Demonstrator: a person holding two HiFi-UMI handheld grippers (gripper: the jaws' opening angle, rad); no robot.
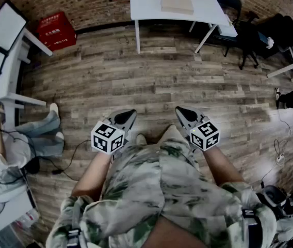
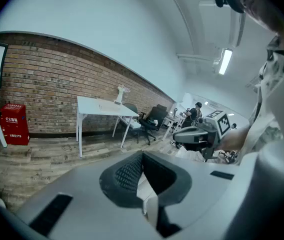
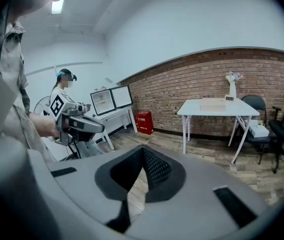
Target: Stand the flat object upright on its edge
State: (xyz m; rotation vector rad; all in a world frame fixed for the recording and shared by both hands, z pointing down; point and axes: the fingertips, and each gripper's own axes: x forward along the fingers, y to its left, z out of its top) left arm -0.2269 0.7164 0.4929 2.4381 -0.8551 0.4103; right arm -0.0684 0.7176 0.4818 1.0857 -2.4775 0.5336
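Head view: left gripper [image 1: 128,113] and right gripper [image 1: 181,110] both closed, empty; tan flat board [image 1: 176,0] lies on white table [image 1: 146,6]; red crate [image 1: 57,31] lettering is illegible.

Cool, even indoor light with no hard shadows on the plank floor [image 1: 162,81]. A ceiling lamp [image 2: 225,61] blows out white. All views are fisheye: the brick wall [image 2: 57,84] bows and the corners go black. The near shells of the left hand-held gripper [image 2: 143,156] and right hand-held gripper [image 3: 143,151] are soft. The head view is dimmer and slightly grainy.
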